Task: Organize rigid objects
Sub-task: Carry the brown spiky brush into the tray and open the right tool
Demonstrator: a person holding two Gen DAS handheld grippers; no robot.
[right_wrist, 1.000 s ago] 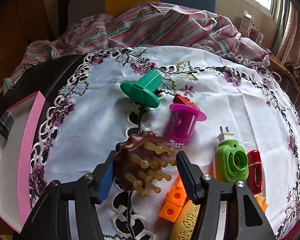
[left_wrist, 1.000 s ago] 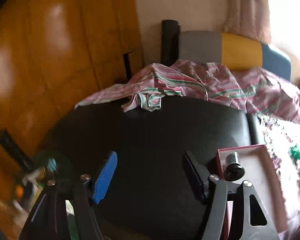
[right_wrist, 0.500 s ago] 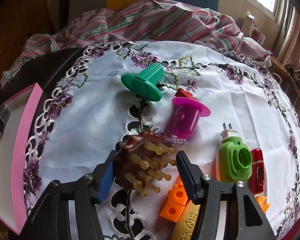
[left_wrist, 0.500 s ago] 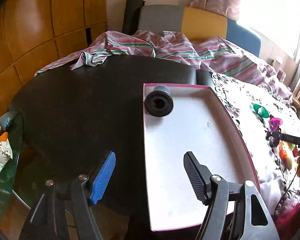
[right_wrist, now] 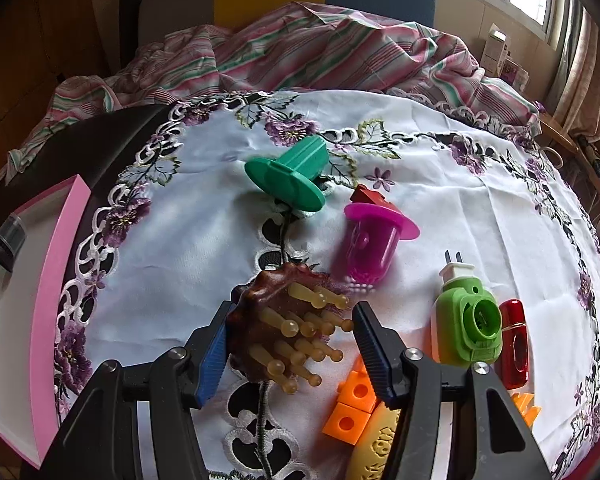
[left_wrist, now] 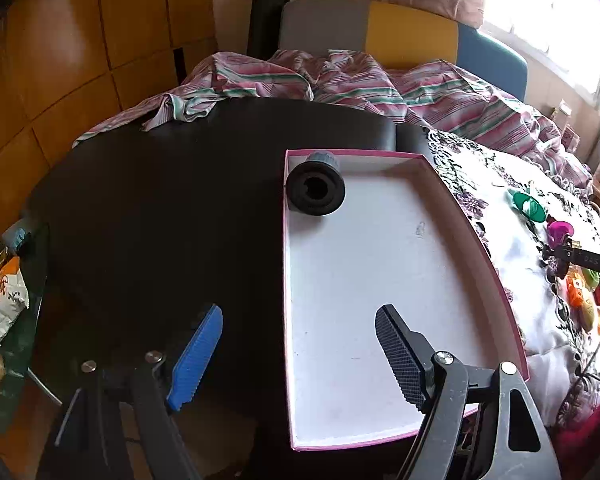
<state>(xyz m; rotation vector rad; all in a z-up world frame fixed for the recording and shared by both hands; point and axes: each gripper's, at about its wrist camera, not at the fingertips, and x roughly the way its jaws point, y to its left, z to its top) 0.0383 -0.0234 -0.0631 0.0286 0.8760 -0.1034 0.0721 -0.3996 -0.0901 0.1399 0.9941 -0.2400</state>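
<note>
- Right wrist view: our right tool (right_wrist: 288, 344) has the brown massage brush (right_wrist: 284, 328) between its pads, bristles facing the lens. The blue pad (right_wrist: 214, 354) presses the brush's left edge; the far pad (right_wrist: 374, 354) seems to sit by the bristle tips, so we judge it gripped, though contact on that side is hard to confirm.
- The brush appears raised just above the white embroidered cloth (right_wrist: 440, 184) on the counter (left_wrist: 160, 208), near the orange blocks (right_wrist: 352, 404) and the magenta cup (right_wrist: 374, 240).
- Left wrist view: our left tool (left_wrist: 300, 356) is released, jaws opening with nothing between them, hovering over the near end of the pink-rimmed tray (left_wrist: 480, 248).
- The tray holds only a black cylinder (left_wrist: 315, 191), lying in its far left corner.
- The step in hand, as we read it, is carrying the brush leftwards into the tray.
- To do it well, we lift the brush clear of the cloth and its dark stitched stem, so no bristle snags.
- We pass over the tray's raised rim, not against it, and lower the brush onto bare white floor, apart from the cylinder.
- We move the left tool aside, or use it to steady the tray's near edge, since the light tray could slide.
- We release only once the brush rests flat.
</note>
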